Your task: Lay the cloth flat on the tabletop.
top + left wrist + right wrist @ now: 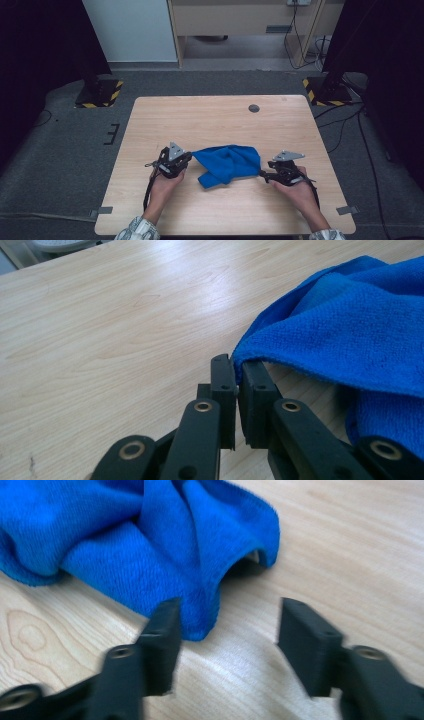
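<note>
right now your left gripper [236,371] has its jaws clamped on a corner of the blue cloth [229,162], which lies bunched on the counter [210,120] between your hands. your right gripper [227,630] has its jaws apart, the cloth's near edge just ahead of them and nothing between. i'd judge the right hand regrips next.

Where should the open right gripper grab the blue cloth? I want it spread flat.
Take the cloth's drooping corner fold before the right gripper, coming in level from the right edge; it lies between the open jaws. The left gripper pinches the opposite corner.
</note>
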{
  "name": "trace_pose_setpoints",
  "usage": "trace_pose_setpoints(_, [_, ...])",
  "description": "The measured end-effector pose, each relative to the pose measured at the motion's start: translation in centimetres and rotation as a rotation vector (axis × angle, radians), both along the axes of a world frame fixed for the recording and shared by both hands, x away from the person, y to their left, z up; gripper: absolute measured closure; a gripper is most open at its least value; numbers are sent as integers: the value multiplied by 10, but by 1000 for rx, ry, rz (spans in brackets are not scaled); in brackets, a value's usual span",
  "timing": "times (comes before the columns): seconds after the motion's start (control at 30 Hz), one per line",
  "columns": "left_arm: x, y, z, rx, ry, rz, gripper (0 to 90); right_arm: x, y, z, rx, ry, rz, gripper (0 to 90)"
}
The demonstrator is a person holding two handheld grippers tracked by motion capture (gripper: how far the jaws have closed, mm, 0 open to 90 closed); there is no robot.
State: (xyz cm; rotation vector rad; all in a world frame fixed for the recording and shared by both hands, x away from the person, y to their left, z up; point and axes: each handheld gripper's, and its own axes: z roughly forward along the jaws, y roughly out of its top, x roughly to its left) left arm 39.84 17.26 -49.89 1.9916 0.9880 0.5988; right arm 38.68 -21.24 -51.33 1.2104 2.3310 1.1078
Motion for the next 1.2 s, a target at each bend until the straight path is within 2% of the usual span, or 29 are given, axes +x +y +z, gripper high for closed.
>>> trace_pose_setpoints(0.13, [5,-4,4,-31,-7,-2,850,3,-4,10,38,-37,-11,263])
trace_pose_setpoints(0.27, [7,-7,4,-26,-6,-8,848,14,-5,19,80,-56,-9,237])
trace_pose_setpoints(0.3, [7,-8,3,-27,-5,-8,848,20,-5,19,83,-57,-13,257])
trace_pose_setpoints(0.37, [6,-9,3,-29,-4,-9,847,31,-3,17,81,-57,-25,383])
trace_pose_setpoints(0.4, [6,-9,3,-29,-4,-9,847,31,-3,17,81,-57,-25,383])
trace_pose_setpoints(0.43, [6,-9,3,-39,-5,-5,847,36,-1,15,72,-48,-24,430])
trace_pose_setpoints(0.47, [6,-11,3,-42,-7,-7,847,48,4,10,40,-42,-32,516])
trace_pose_setpoints(0.5, [6,-11,3,-42,-7,-7,847,48,4,10,40,-42,-32,516])
trace_pose_setpoints(0.53, [6,-12,2,-38,-5,-10,847,56,7,7,45,-35,-45,571])
trace_pose_setpoints(0.57, [7,-12,1,-38,-2,-10,847,61,9,5,49,-31,-48,588])
trace_pose_setpoints(0.7, [9,-14,-1,-35,4,-9,846,74,17,-5,34,-3,-58,607])
trace_pose_setpoints(0.83, [9,-15,-2,-29,1,-5,847,78,23,-15,25,30,-60,597])
trace_pose_setpoints(0.93, [9,-15,-2,-30,0,-3,847,76,27,-17,-15,30,-32,688])
trace_pose_setpoints(0.97, [9,-15,-2,-30,0,-3,847,76,27,-17,-15,30,-32,688])
trace_pose_setpoints(1.0, [8,-14,-2,-30,-2,-1,847,73,29,-17,-27,21,-26,791])
trace_pose_setpoints(1.03, [8,-14,-2,-30,-2,-1,847,73,29,-17,-27,21,-26,791])
trace_pose_setpoints(1.07, [8,-12,-2,-22,-6,2,848,70,28,-15,-30,16,-16,861])
trace_pose_setpoints(1.2, [9,-10,-3,-13,-4,9,848,66,23,-12,-19,13,-16,873])
